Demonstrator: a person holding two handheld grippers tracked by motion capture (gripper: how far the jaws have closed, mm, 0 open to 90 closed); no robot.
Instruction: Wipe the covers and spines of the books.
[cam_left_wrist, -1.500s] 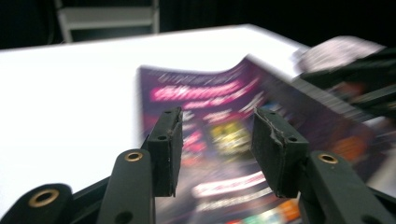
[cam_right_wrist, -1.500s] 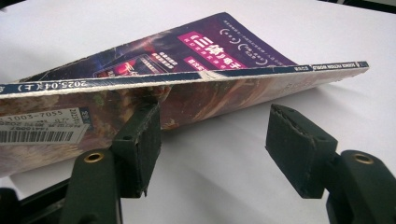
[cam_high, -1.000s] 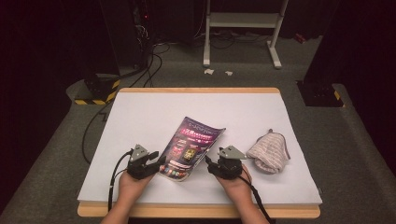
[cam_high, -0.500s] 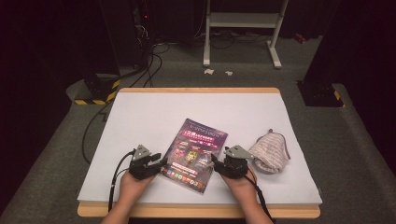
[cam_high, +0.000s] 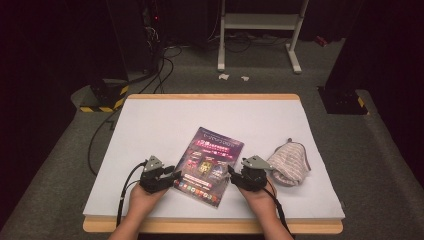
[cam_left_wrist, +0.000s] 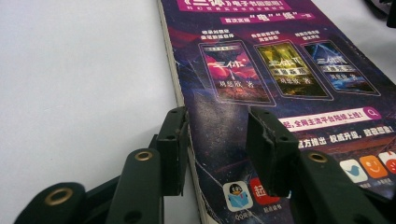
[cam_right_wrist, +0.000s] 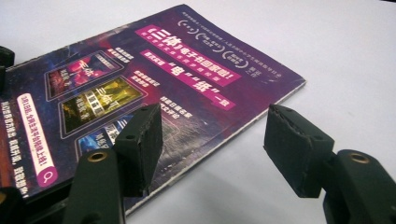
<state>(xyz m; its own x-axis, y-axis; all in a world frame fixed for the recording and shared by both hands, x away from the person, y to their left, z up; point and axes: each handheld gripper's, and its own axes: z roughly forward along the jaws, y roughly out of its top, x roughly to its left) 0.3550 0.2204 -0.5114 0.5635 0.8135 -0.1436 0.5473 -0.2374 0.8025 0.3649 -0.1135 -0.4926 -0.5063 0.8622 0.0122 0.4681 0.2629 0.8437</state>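
Observation:
A purple magazine (cam_high: 212, 160) with Chinese text and three book covers lies flat on the white table (cam_high: 175, 120). My left gripper (cam_high: 172, 176) is at its near left edge. In the left gripper view the magazine (cam_left_wrist: 280, 60) runs away from my left gripper (cam_left_wrist: 217, 140), whose open jaws straddle its edge, one over the table and one over the cover. My right gripper (cam_high: 232, 172) stands at the near right edge. In the right gripper view, my right gripper (cam_right_wrist: 224, 140) is open, with one jaw over the magazine (cam_right_wrist: 187, 84) and the other over bare table.
A striped fabric pouch (cam_high: 290, 162) lies just right of my right gripper. The table has a wooden rim (cam_high: 210, 226) along its front. On the floor behind are cables (cam_high: 165, 65), a white metal stand (cam_high: 260, 30) and a box with yellow-black tape (cam_high: 102, 97).
The magazine was lifted and tilted between the two grippers; it has come down and now lies flat. The right gripper has shifted slightly to the right.

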